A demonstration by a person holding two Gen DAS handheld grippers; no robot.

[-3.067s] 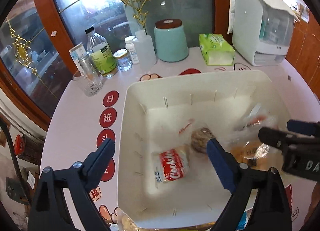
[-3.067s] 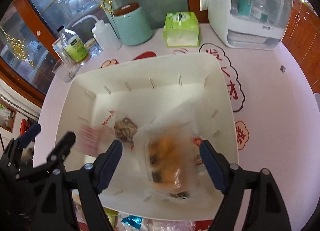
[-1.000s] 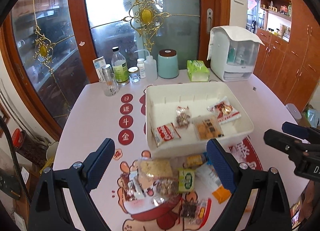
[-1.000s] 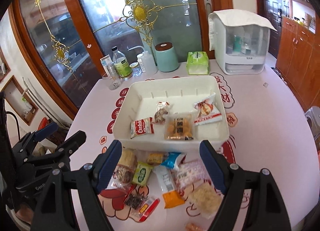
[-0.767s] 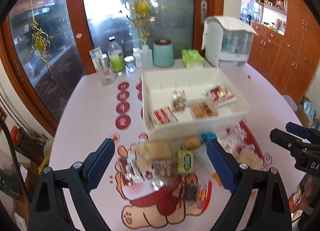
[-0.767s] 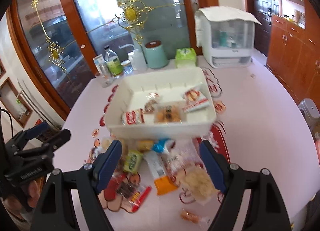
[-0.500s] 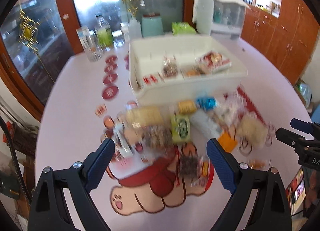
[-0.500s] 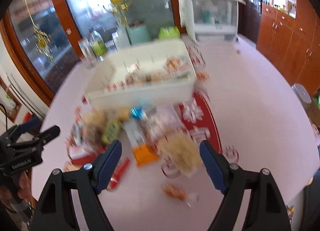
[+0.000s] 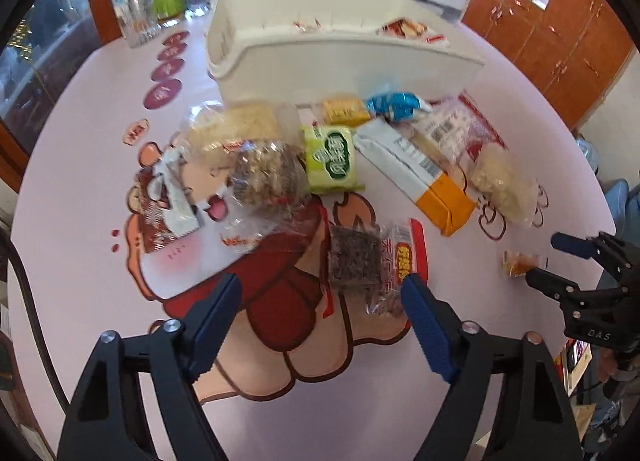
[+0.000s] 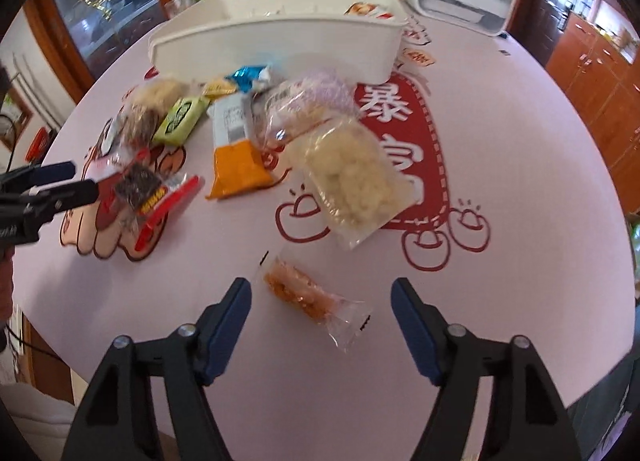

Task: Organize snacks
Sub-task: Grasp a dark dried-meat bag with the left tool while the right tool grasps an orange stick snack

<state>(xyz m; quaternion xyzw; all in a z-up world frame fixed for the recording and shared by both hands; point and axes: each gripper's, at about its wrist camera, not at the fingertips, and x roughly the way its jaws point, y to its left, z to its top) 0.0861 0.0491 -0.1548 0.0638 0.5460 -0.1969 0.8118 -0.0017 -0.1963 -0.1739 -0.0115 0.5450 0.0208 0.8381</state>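
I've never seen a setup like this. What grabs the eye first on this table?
A jumble of snack packets lies on the pink table in front of a big white bin. Nearer, the right gripper is closing around a small orange packet, and the left gripper is closing beside a dark, red-edged packet.

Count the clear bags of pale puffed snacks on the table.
2 bags: one at the pile's left end, near the white bin; one at its right end, beside the orange-and-white packet. The bin may hide more.
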